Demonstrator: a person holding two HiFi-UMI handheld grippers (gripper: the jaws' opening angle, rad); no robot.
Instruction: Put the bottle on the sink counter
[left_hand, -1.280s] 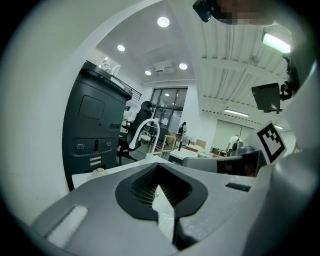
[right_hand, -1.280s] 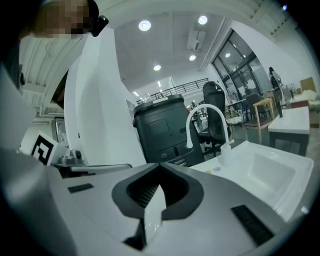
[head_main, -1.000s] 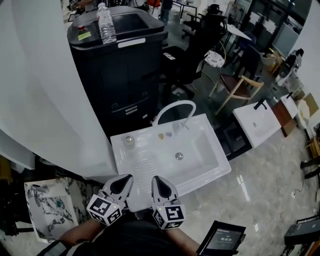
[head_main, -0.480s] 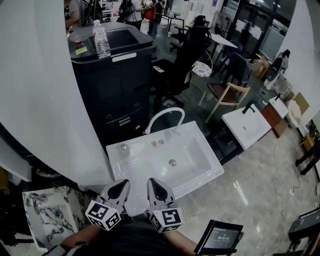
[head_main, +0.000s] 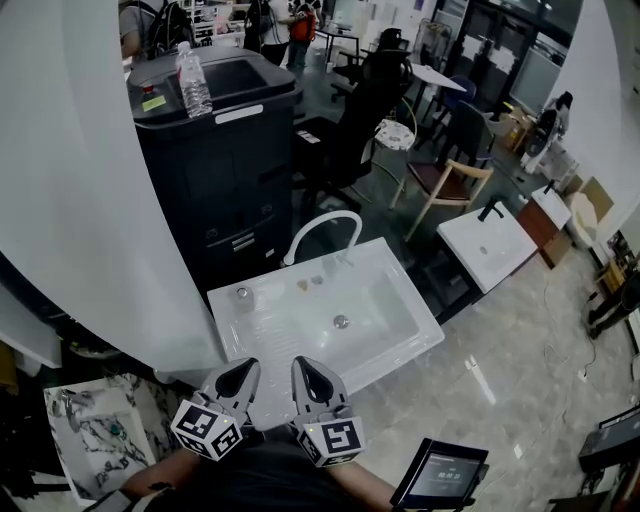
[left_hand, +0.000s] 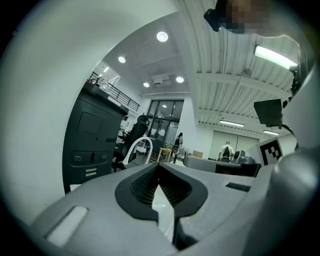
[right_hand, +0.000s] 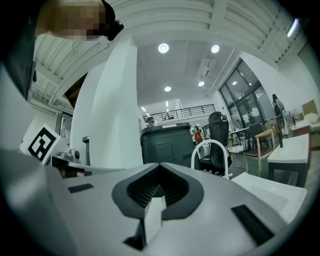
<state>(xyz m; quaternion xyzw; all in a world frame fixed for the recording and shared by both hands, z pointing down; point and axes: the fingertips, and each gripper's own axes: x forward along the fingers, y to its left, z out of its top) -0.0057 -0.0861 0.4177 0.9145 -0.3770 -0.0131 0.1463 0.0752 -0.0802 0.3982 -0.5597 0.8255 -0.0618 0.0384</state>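
Note:
A clear plastic bottle (head_main: 192, 82) stands upright on top of a tall black cabinet (head_main: 220, 170), far beyond the sink. The white sink (head_main: 250, 330), with its arched white faucet (head_main: 320, 232), lies on the floor just ahead of me. Both grippers hang low near the sink's near edge, side by side. The left gripper (head_main: 245, 369) and the right gripper (head_main: 305, 363) are both shut with nothing in them. In the left gripper view the shut gripper (left_hand: 159, 168) points toward the cabinet (left_hand: 92, 142) and faucet (left_hand: 136, 146). The right gripper (right_hand: 160, 168) faces the cabinet (right_hand: 167, 142) too.
A wide white pillar (head_main: 80, 200) rises on the left beside the cabinet. A black office chair (head_main: 365, 110) and a wooden chair (head_main: 445, 185) stand behind the sink. A second white basin (head_main: 495, 245) lies to the right, a marble slab (head_main: 90, 430) at lower left, a tablet (head_main: 440, 478) at lower right.
The head view has drifted, so sink, cabinet and bottle sit a little further left and up. Both grippers stay shut and close together near the sink's near edge.

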